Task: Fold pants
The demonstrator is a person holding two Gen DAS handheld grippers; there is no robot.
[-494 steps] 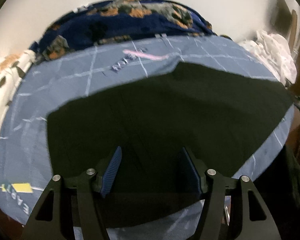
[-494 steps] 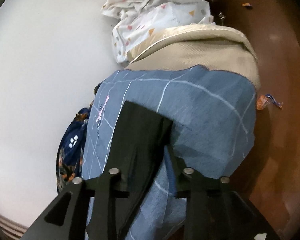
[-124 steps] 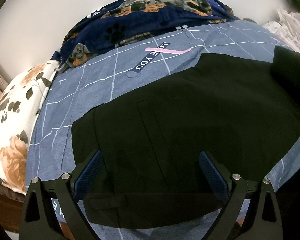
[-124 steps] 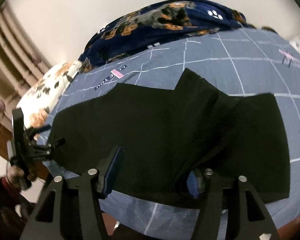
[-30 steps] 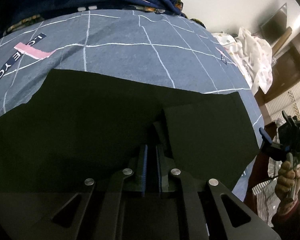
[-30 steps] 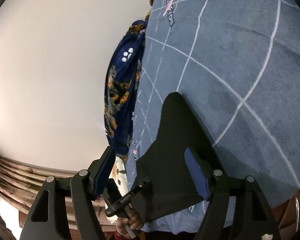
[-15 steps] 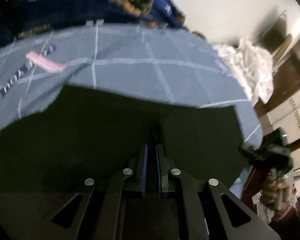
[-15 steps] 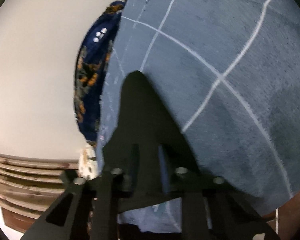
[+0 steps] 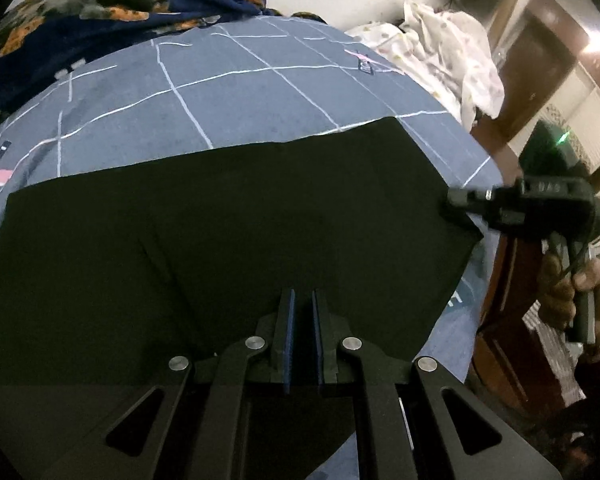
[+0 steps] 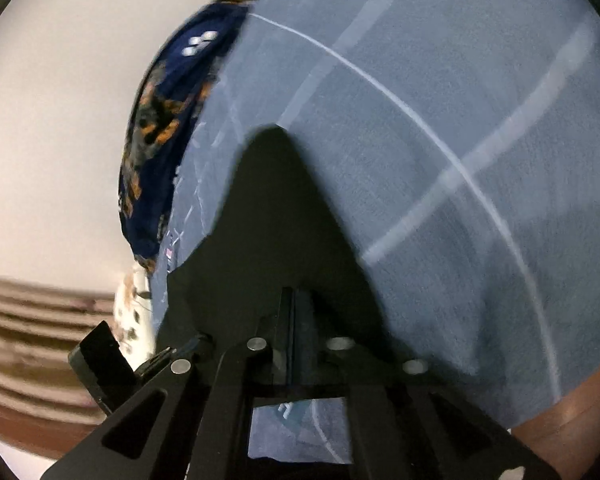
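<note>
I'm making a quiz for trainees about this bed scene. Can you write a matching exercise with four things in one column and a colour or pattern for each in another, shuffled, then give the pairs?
Things:
1. pants
2. bedsheet
3. blanket at the far edge of the bed
4. crumpled cloth beyond the bed's right end

Colour or pattern:
A. navy with orange and dark animal print
B. plain black
C. white with small coloured spots
D. grey-blue with a white line grid

Pairs: 1-B, 2-D, 3-A, 4-C

L gripper (image 9: pixel 303 300) fingers pinched together; R gripper (image 10: pixel 296 300) fingers opening slightly.
</note>
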